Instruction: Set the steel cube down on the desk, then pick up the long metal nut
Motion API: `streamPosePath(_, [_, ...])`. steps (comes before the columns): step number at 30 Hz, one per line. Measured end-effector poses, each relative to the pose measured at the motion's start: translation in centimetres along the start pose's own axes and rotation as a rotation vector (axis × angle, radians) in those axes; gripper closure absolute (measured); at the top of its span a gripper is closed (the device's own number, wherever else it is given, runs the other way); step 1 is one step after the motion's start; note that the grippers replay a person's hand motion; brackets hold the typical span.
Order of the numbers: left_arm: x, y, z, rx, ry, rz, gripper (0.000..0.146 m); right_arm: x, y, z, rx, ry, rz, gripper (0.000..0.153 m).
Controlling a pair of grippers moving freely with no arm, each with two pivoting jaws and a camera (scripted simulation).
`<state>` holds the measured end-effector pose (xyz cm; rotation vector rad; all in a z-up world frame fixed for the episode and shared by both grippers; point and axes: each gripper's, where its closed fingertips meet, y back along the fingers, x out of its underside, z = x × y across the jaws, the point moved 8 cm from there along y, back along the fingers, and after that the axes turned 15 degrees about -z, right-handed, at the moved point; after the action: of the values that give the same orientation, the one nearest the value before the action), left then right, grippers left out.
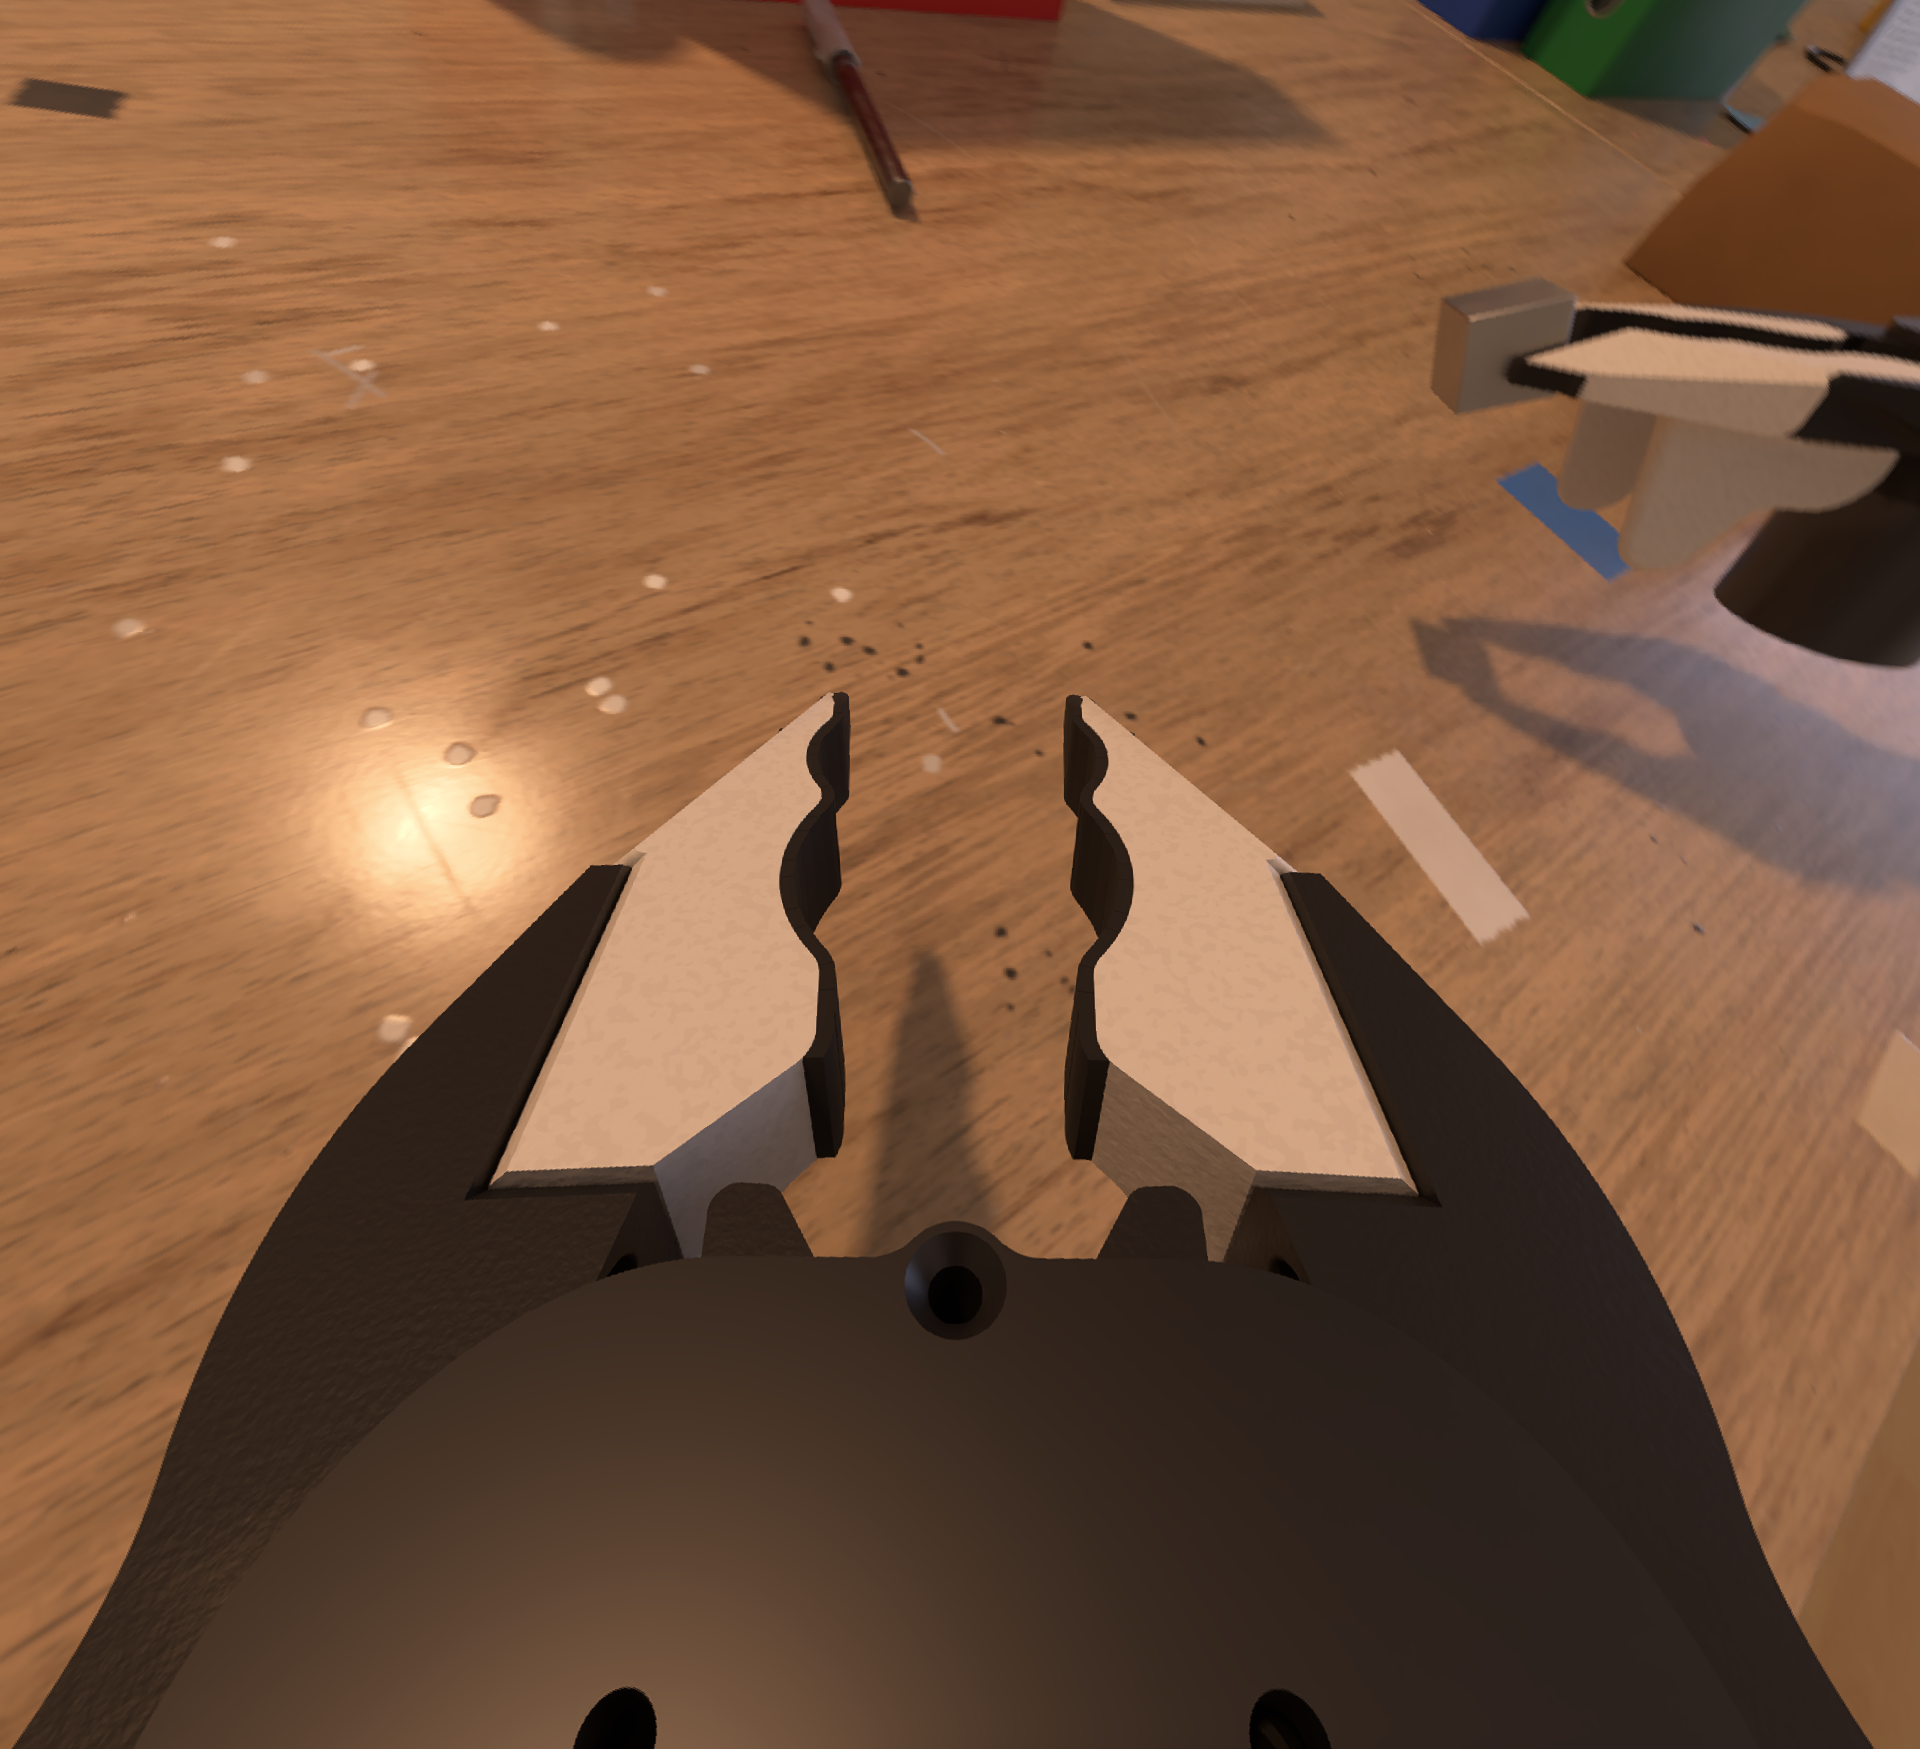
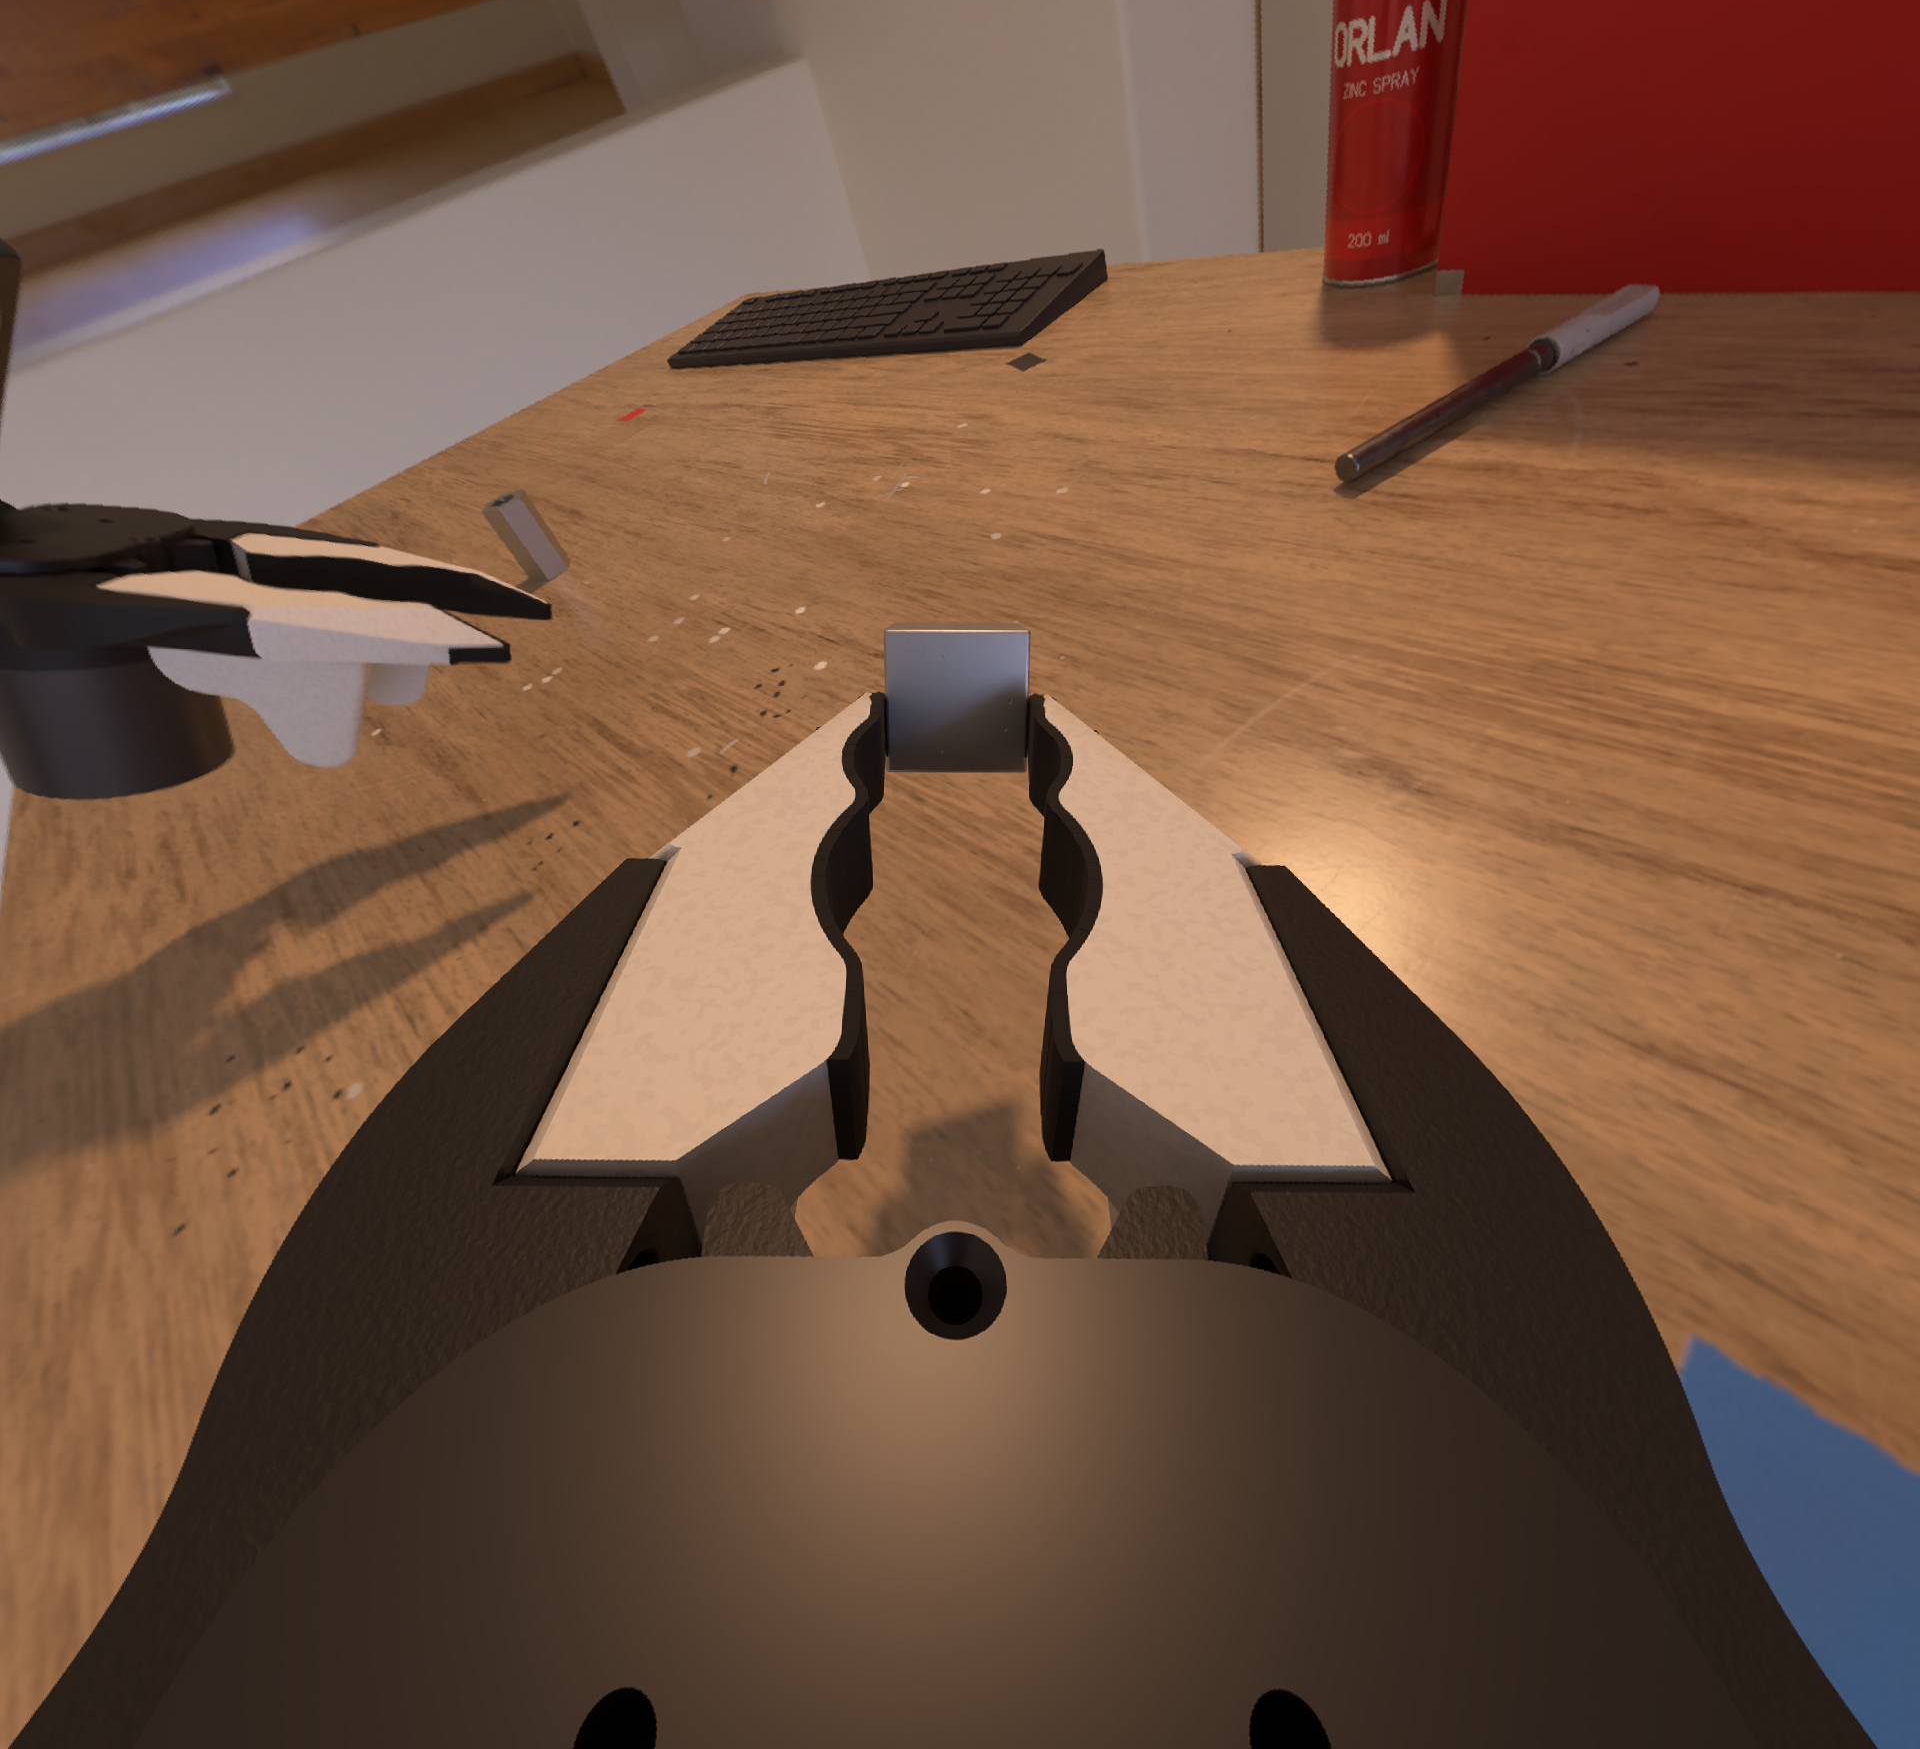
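Two hand-held grippers are mine here. My right hand-held gripper is clamped on the steel cube, pinched at the very fingertips and held above the middle of the worktop, not yet set down. I judge the cube dense, rigid and slick on its smooth grey faces, so a tip-only pinch could let it slide; it should go down flat before I let go. My left hand-held gripper stands with its fingers apart and nothing between them. The long metal nut lies towards the worktop's left edge, just beyond my left fingertips: a small silvery hexagonal sleeve, lying tilted, its bored end showing. It looks light, stiff and liable to roll; I would take it across two opposite flats, mid-length.
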<state>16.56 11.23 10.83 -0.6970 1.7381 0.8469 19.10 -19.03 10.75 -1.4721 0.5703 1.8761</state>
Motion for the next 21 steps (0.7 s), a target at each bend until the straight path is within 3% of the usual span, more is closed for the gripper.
streamPosePath(3, [0.3, -0.3, -0.8, 0.044, -0.039, 0.018, 0.104, -0.6, 0.5, 0.0, -0.001, -0.009, -0.007, 0.126])
streamPosePath(6, [0.6, -0.5, -1.3, 0.04, -0.107, 0.032, 0.104, -3.6, 1.7, -0.8, 0.037, 0.088, -0.036, 0.126])
streamPosePath(9, [0.7, -0.4, -1.4, 0.037, -0.15, 0.039, 0.105, -8.7, 4.3, -4.6, 0.242, 0.23, -0.009, 0.126])
streamPosePath(11, [0.6, -0.3, -1.3, 0.029, -0.157, 0.037, 0.106, -11.4, 5.7, -9.0, 0.389, 0.26, 0.105, 0.126])
streamPosePath(13, [0.5, -0.3, -1.2, 0.032, -0.142, 0.031, 0.106, -12.1, 5.9, -14.1, 0.483, 0.234, 0.328, 0.126])
streamPosePath(17, [0.3, -0.3, -0.9, 0.053, -0.094, 0.036, 0.106, -9.2, 4.3, -22.4, 0.542, 0.099, 0.771, 0.126])
streamPosePath(21, [0.2, -0.2, -0.8, 0.04, -0.112, 0.034, 0.106, -6.4, 3.1, -25.9, 0.598, 0.049, 0.955, 0.126])
